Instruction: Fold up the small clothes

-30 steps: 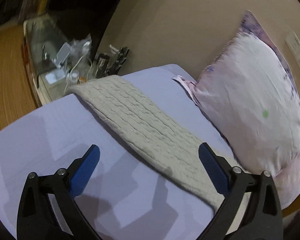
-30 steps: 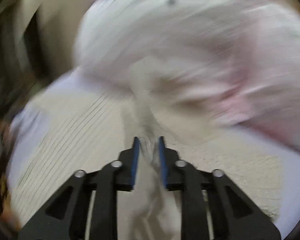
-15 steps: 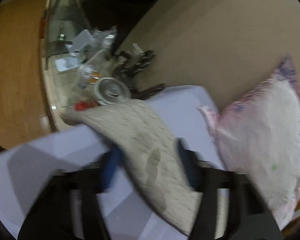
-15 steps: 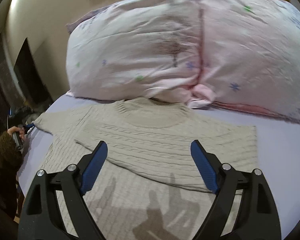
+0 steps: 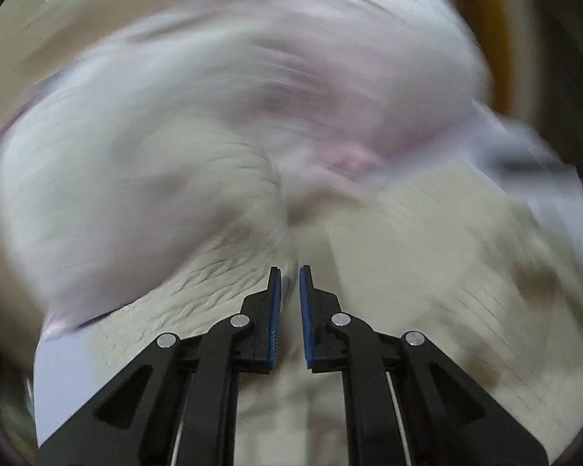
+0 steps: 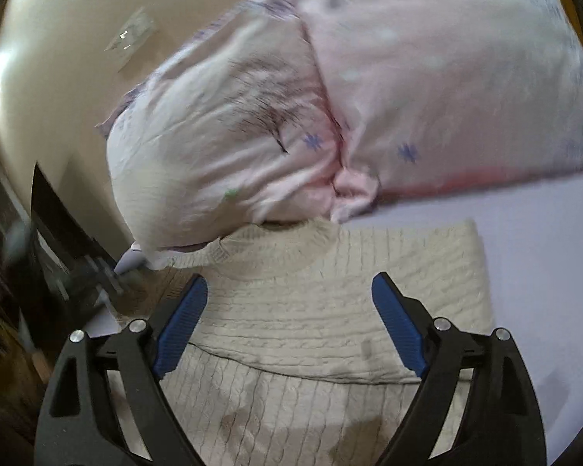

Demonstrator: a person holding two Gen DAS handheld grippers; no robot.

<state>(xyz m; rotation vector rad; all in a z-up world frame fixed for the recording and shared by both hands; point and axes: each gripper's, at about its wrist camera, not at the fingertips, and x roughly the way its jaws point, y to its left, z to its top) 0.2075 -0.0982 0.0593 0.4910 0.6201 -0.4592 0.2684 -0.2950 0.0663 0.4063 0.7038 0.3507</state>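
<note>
A cream cable-knit sweater (image 6: 330, 310) lies on a lavender sheet, its collar under the pillows, with one sleeve folded across the chest. My right gripper (image 6: 289, 322) is open and empty just above the sweater's body. In the blurred left wrist view my left gripper (image 5: 289, 299) is shut on a fold of the sweater (image 5: 221, 272), with cream knit pinched between the blue pads.
Two pink and white flowered pillows (image 6: 330, 116) lie against the beige wall at the head of the bed. Bare lavender sheet (image 6: 544, 252) lies to the right of the sweater. A dark cluttered bedside area (image 6: 58, 264) is at the left bed edge.
My left gripper went from open over the sleeve to shut on the knit and swung towards the pillows. My right gripper, shut on cloth a second ago, has opened and tilted.
</note>
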